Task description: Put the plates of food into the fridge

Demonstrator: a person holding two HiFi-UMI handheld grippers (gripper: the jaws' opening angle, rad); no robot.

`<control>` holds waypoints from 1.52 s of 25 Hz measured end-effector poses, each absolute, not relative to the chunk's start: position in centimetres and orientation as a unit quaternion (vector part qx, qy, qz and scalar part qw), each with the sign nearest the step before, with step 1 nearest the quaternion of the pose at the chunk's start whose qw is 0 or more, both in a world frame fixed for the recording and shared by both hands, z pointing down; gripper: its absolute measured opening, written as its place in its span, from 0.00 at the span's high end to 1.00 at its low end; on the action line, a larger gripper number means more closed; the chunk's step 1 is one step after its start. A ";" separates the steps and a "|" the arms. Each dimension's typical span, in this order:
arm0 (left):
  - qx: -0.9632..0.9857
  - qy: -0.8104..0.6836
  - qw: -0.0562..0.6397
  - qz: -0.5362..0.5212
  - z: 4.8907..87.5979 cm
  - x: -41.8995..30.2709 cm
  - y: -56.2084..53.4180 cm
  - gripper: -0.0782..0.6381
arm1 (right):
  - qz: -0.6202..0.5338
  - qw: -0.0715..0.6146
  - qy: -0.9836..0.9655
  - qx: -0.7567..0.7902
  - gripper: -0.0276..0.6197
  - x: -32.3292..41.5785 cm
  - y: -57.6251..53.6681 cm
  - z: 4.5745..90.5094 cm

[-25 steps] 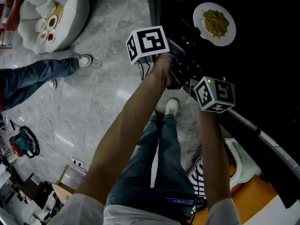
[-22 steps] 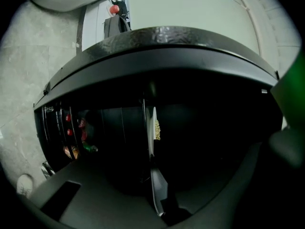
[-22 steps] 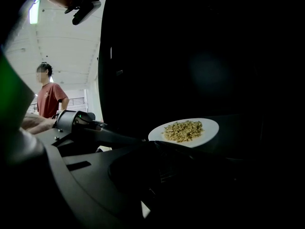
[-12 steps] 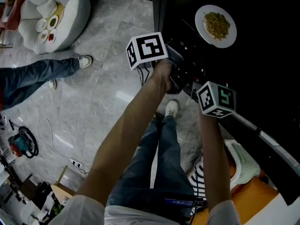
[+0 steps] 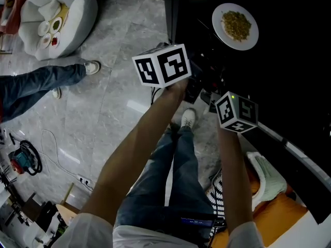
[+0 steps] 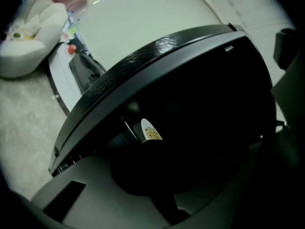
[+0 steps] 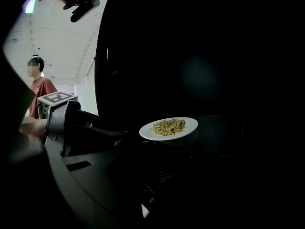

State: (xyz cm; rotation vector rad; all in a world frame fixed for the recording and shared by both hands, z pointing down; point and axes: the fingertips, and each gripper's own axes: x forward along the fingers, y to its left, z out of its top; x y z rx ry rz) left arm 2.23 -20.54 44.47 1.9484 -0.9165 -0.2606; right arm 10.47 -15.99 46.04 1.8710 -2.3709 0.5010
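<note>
A white plate of yellowish food (image 5: 235, 26) rests on a black surface inside the dark fridge area (image 5: 289, 61) at the upper right of the head view. It also shows in the right gripper view, plate (image 7: 168, 127), and small in the left gripper view, plate (image 6: 150, 131). My left gripper (image 5: 200, 75) and right gripper (image 5: 217, 91) are side by side at the dark area's edge, short of the plate and not touching it. Their jaws are lost in darkness. From the right gripper view I see the left gripper's body (image 7: 71, 123) at the left.
On the marble floor at the upper left sits a white cushioned seat (image 5: 57, 14) with small cups. Another person's jeans leg (image 5: 41, 84) lies left. A power tool with cable (image 5: 23, 159) is at lower left. Orange and white items (image 5: 264, 190) sit at lower right.
The left gripper has dropped slightly and rolled, its marker cube now showing two faces. The right gripper and the plate have hardly moved.
</note>
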 end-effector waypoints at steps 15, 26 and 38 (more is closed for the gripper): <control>0.883 -0.448 0.142 -0.013 40.1 1.5 -18.1 0.88 | 0.156 0.023 -0.797 0.583 0.95 9.7 -15.1 43.7; 0.885 -0.455 0.095 -0.013 39.3 0.6 -17.0 0.88 | 0.148 -0.007 -0.797 0.586 0.95 10.3 -14.7 42.2; 0.864 -0.497 0.076 -0.007 37.3 0.4 -15.9 0.88 | 0.106 -0.001 -0.804 0.585 0.95 10.5 -13.5 39.2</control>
